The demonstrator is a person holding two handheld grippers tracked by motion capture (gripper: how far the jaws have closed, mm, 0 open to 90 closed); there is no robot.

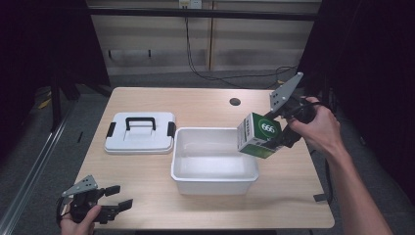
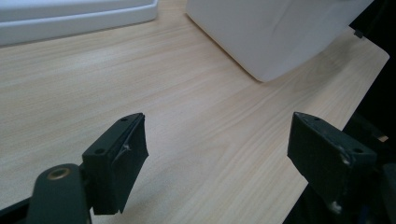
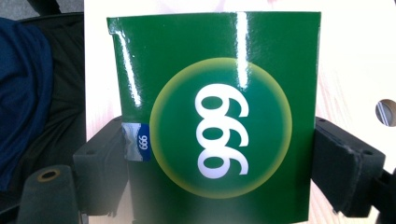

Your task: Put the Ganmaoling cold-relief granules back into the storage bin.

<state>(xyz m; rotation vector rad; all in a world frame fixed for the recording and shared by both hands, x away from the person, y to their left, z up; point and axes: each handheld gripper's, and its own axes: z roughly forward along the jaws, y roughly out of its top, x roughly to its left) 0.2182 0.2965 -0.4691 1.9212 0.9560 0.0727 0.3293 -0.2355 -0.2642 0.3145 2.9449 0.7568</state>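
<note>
**Lowering the green box into the white bin**

Holding the green box (image 1: 259, 135) tilted over the bin's right rim, the right gripper (image 1: 280, 132) has its jaws clamped on the box's two sides; the right gripper view shows the printed face (image 3: 219, 116) squarely between the pads. The white bin (image 1: 214, 182) sits open near the middle of the bench, and its lid (image 1: 140, 132) lies flat just beside it toward the left edge. To finish this well, I judge the box should move left until it clears the rim, level out, then descend inside before the jaws let go; releasing now risks it tipping off the bin wall onto the bench.

Room is generous: the bin is empty, and the bench's right edge and far right corner carry nothing but a cable hole (image 1: 235, 102). The left gripper (image 1: 115, 198) rests at the near left corner, jaws spread wide and holding nothing, well apart from the bin.
</note>
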